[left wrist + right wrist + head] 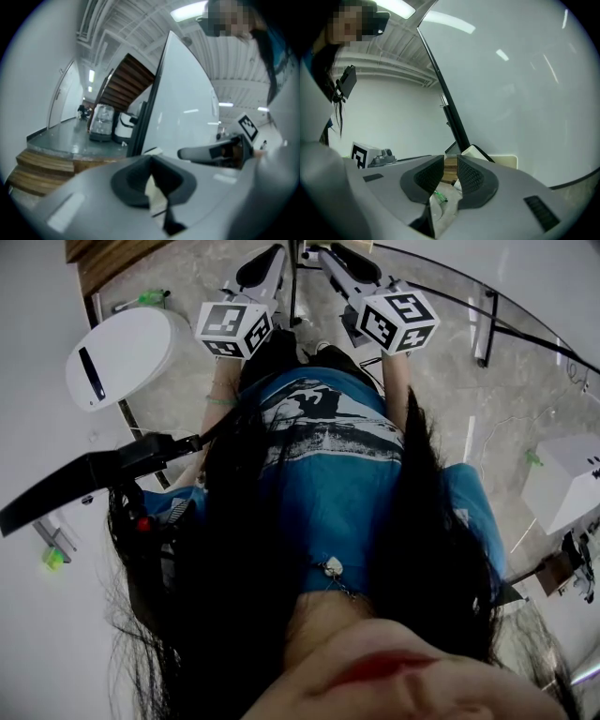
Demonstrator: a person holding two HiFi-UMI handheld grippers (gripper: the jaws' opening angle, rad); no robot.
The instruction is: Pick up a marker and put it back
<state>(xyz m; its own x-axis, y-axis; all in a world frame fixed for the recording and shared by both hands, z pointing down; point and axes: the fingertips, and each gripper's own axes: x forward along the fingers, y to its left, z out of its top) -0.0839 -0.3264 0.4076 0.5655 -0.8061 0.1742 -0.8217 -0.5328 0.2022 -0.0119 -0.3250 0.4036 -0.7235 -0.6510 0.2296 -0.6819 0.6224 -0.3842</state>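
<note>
Where the right gripper (450, 165) gapes, ribbed black pads (471, 179) show.

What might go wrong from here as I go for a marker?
The right claw is open and empty, and a green-tipped marker shows only well beyond it, so a grab may miss. The glass pane seems close beside it, so a swing might strike it. Hair fills much of the head view, hiding the floor.
</note>
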